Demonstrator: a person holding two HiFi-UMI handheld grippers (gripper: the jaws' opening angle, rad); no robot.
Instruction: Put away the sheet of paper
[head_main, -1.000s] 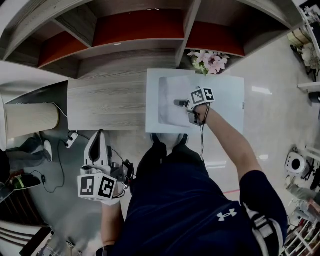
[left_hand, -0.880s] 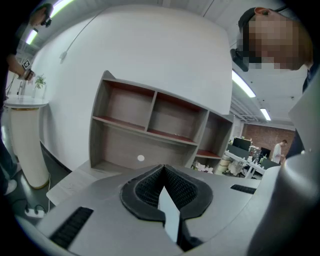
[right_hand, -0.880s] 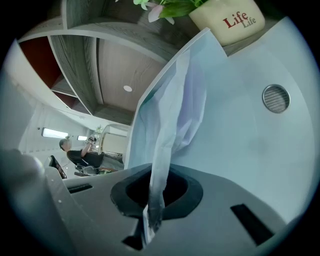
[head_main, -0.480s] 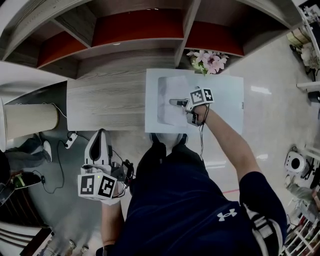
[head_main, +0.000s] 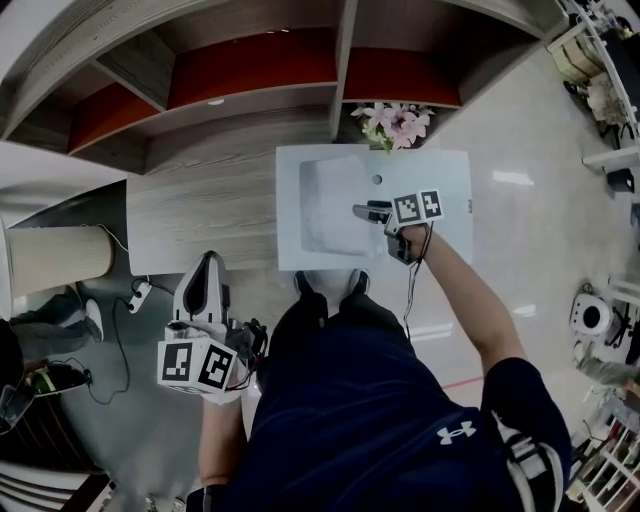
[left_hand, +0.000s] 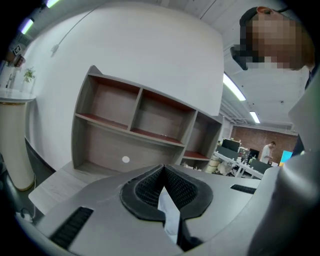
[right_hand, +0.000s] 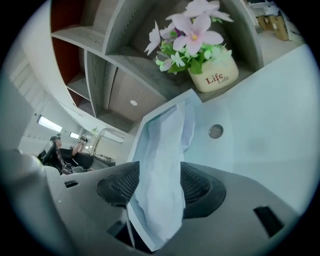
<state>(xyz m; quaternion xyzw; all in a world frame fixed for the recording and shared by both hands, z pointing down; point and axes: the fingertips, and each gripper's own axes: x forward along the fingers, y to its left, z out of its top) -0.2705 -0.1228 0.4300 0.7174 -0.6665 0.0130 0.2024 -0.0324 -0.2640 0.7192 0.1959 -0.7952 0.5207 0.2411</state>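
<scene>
A pale blue-white sheet of paper (head_main: 335, 205) lies crumpled on the white table top (head_main: 450, 170). Its near end (right_hand: 165, 165) droops between the pads of my right gripper (right_hand: 159, 187). Those jaws are opening, with both pads standing clear of the sheet's sides. In the head view the right gripper (head_main: 362, 211) points left over the table. My left gripper (head_main: 205, 268) hangs low beside the person's left leg, away from the table. It (left_hand: 164, 186) is shut on a small slip of white paper (left_hand: 168, 212).
A pot of pink flowers (right_hand: 212, 75) stands at the table's far edge (head_main: 392, 122), by a small round hole (right_hand: 215, 131). A wooden shelf unit (head_main: 250, 60) with red-backed compartments rises behind. A wooden desk (head_main: 200, 200) adjoins on the left, near a cream cylinder (head_main: 55, 255).
The right gripper has drawn back to the right along the table and its jaws have parted. The sheet has stayed lying on the table. The left gripper has hardly moved.
</scene>
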